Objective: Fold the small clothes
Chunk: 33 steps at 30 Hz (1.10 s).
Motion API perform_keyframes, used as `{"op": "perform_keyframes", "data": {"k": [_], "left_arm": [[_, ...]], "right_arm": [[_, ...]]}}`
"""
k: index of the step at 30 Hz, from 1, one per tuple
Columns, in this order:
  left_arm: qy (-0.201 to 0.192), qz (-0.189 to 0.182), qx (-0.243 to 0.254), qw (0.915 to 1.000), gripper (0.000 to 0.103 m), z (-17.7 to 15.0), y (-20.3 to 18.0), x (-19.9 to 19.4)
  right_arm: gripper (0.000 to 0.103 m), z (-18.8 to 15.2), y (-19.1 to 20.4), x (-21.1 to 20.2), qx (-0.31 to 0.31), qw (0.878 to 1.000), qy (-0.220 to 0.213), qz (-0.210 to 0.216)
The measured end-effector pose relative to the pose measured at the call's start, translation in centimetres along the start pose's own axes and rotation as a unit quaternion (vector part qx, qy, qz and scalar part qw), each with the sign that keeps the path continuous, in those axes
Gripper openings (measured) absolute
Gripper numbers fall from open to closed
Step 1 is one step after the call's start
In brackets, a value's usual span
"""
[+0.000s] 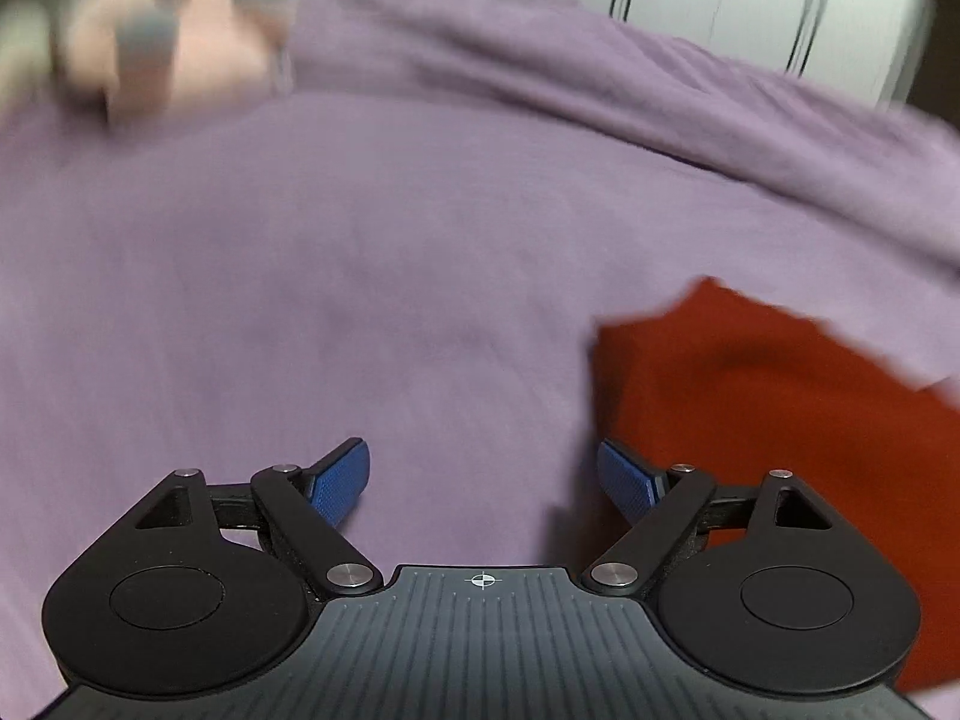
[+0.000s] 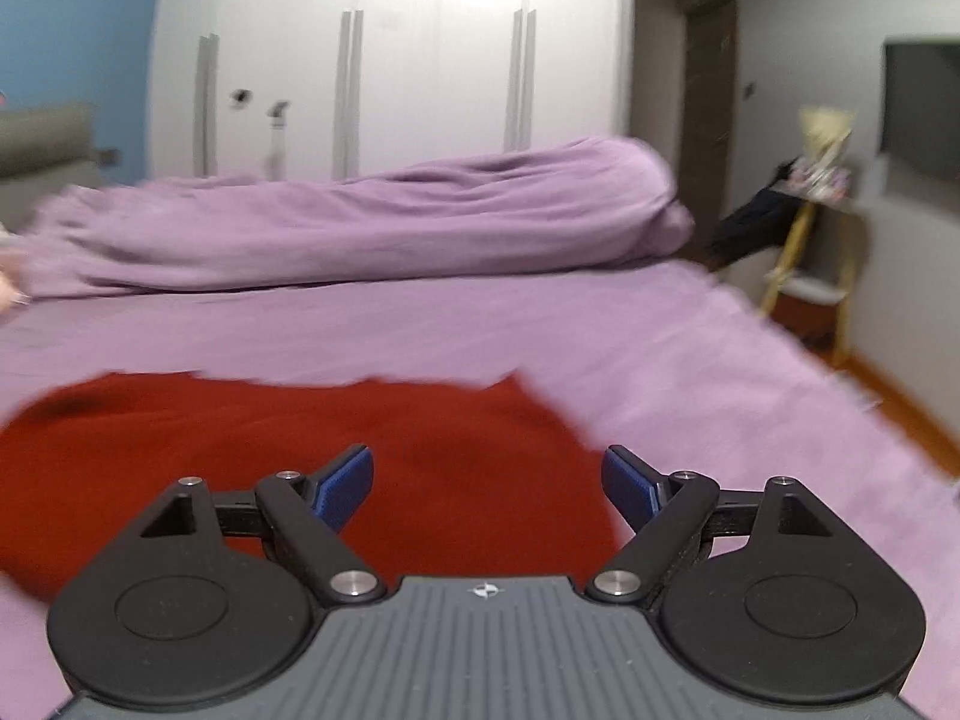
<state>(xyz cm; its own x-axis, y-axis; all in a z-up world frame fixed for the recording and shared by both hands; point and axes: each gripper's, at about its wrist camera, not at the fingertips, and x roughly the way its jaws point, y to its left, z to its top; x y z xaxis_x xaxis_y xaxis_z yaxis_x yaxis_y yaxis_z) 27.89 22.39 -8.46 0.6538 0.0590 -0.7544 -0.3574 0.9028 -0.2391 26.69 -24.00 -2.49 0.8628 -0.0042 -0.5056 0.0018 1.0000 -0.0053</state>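
Observation:
A red garment [image 2: 288,450] lies flat on the lilac bed sheet [image 2: 690,360], spread across the lower left of the right wrist view. My right gripper [image 2: 487,483] hangs over its near right part, open, with nothing between its blue pads. In the left wrist view the same red garment [image 1: 780,408] shows at the lower right. My left gripper [image 1: 483,483] is open above bare sheet [image 1: 300,300] just left of the garment, its right pad near the cloth's edge. Both views are blurred.
A bunched lilac duvet [image 2: 390,222] lies along the far side of the bed. Behind it stand white wardrobe doors [image 2: 390,60]. A blurred pale shape [image 1: 156,54] sits at the top left of the left wrist view. A small yellow-legged stand [image 2: 804,264] and wooden floor are past the bed's right edge.

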Motion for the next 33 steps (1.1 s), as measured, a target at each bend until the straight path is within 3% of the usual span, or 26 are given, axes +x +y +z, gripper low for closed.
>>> {"op": "perform_keyframes", "data": {"k": [3,5,7,9,13,16,19,22,27,33], "left_arm": [[0.06,-0.116,-0.1,0.9864,0.086,-1.3,3.1,-0.7],[0.073,-0.147,-0.116,0.9796,0.083,-2.0,3.6,-1.1],[0.092,-0.179,-0.127,0.9713,0.08,-2.5,3.6,-0.9],[0.104,-0.198,-0.135,0.9653,0.075,-2.7,3.4,0.0],[0.117,-0.221,-0.185,0.9505,0.048,-2.7,3.6,2.3],[0.119,-0.234,-0.237,0.9354,0.034,-3.1,4.4,3.4],[0.115,-0.254,-0.27,0.9216,0.027,-3.5,5.1,3.8],[0.095,-0.265,-0.266,0.9219,0.023,-3.1,5.0,2.9],[0.047,-0.281,-0.199,0.9377,0.021,-0.7,1.8,-0.3],[0.023,-0.334,-0.064,0.94,0.018,0.9,-8.8,-3.9]], "right_arm": [[0.078,-1.4,1.8,-1.5,0.021,0.998,0.03,0.048],[0.067,-2.0,3.3,-1.7,0.02,0.996,0.047,0.074],[0.047,-2.4,4.9,-1.6,0.008,0.994,0.061,0.085],[0.036,-2.7,6.4,-1.6,-0.001,0.993,0.075,0.094],[0.019,-2.7,8.2,-0.9,-0.006,0.991,0.089,0.097],[0.017,-2.7,9.5,-0.5,-0.016,0.991,0.088,0.098],[0.017,-3.0,10.7,0.5,-0.041,0.99,0.096,0.099],[0.017,-3.9,11.3,1.4,-0.061,0.986,0.121,0.096],[0.017,-3.3,9.1,0.4,-0.027,0.989,0.107,0.1],[0.017,-2.4,5.3,-0.6,0.022,0.994,0.084,0.065]]}}
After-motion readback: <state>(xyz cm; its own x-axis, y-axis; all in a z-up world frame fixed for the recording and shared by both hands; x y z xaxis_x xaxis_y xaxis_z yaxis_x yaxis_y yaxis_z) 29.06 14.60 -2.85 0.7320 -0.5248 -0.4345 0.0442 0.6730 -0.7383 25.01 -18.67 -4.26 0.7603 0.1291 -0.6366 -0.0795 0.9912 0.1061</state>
